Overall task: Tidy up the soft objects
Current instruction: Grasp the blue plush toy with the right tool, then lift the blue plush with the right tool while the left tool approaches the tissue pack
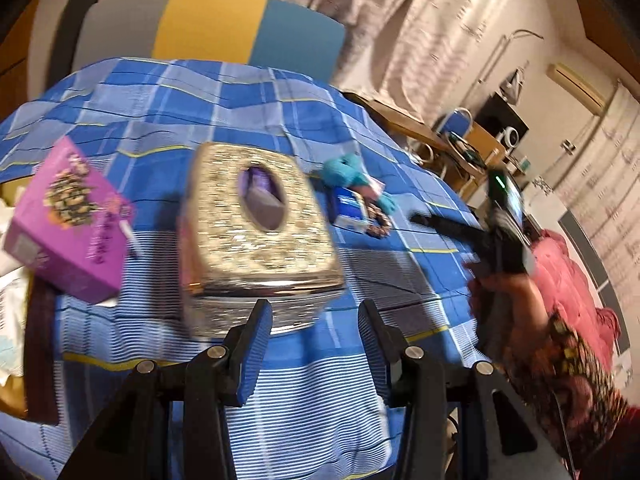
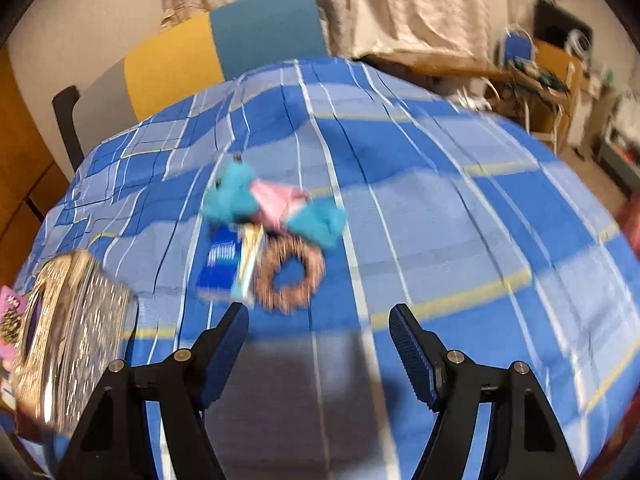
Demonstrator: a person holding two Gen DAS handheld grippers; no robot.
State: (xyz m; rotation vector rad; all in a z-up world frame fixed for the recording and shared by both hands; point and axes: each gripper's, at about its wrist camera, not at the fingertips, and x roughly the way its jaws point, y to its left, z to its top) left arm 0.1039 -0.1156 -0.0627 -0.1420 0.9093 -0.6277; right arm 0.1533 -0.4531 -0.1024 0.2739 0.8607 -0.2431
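Your left gripper (image 1: 314,320) hangs over the blue plaid cloth (image 1: 280,112) with its jaws apart and nothing between them; the silver tissue box (image 1: 256,232) sits just past the tips, tilted in this view, with a dark oval slot in its top. To the left of that box lies a purple box (image 1: 72,220), near the cloth's edge. Beyond the tissue box, further along the cloth, you have the small heap of soft things: a teal plush toy (image 1: 346,170), a blue packet (image 1: 352,208) and a brown scrunchie (image 1: 378,226), all bunched together and touching or overlapping. Your right gripper (image 2: 318,322) also stands with its jaws wide and empty, pointing down at the cloth (image 2: 440,200), its shadow falling between the fingers. Ahead of it and a little to the left lies the same heap: the plush toy (image 2: 236,196) with a pink piece at its middle, the packet (image 2: 224,264) just below it, and the scrunchie (image 2: 290,276) lying flat as an open ring beside the packet, nearest your fingertips but clear of them. The tissue box (image 2: 72,332) shows at the far left of that view, well apart from the heap. In the left view your right hand (image 1: 504,296) holds its gripper at the cloth's right side. Both views are blurred.
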